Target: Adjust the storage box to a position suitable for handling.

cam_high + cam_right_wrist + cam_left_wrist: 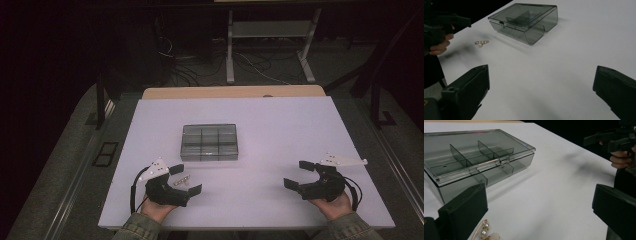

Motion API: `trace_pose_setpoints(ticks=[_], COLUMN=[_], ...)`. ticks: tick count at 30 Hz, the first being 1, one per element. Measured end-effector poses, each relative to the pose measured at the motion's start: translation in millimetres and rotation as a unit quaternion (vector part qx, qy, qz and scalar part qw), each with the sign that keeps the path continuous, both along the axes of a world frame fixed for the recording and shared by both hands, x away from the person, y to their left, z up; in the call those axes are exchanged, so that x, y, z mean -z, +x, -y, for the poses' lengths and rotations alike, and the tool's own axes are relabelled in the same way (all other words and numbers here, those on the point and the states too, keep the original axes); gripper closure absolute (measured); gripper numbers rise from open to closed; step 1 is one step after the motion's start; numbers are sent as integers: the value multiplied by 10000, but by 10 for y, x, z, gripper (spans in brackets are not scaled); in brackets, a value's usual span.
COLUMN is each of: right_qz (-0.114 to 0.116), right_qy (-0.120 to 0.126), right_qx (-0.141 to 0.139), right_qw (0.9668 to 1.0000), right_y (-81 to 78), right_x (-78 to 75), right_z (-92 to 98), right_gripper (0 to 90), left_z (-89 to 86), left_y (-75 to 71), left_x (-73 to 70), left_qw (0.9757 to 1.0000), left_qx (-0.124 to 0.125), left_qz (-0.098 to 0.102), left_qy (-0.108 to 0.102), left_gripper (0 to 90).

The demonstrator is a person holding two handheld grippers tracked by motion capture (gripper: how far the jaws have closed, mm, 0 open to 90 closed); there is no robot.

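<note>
Box [209,142] sitting around the middle of the table [280,125], lid shut, dividers inside splitting it into compartments. Little pearl brooch [182,181] lying on the table nearer the person and a bit left of the box, apart from it. Left gripper [186,179] down at the near-left edge, jaws spread either side of the brooch, not touching it. Right gripper [299,174] over at the near-right, well apart from the box, jaws spread over bare table. Desk legs and cables on the floor behind the far edge.
</note>
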State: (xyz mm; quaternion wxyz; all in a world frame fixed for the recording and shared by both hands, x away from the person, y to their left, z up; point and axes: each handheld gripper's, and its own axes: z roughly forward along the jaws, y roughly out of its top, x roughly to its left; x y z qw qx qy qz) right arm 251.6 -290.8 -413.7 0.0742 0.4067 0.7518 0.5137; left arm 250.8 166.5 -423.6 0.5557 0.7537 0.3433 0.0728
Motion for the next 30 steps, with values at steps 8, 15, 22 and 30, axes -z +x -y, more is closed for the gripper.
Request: trace_pose_setpoints(ticks=[8,15,22,30], right_qz=[-51,-59,-79,-87], right_qy=[-40,-154,-201,-167], right_qx=[-5,-11,-14,-4], right_qw=[10000,9999,9998,9998], right_y=[-4,-9,-19,-26], right_x=[0,2,-3,-5], right_z=[-14,-38,-34,-10], right_gripper=[4,4,4,4], left_z=[0,13,14,11], left_y=[-4,-3,-10,-14], left_x=[-5,-8,-14,-47], left_qw=[10000,9999,9998,9996], left_qx=[5,41,8,43], left_qz=[-33,-100,-160,-214], left_qy=[19,89,136,167], left_gripper=[0,0,0,0])
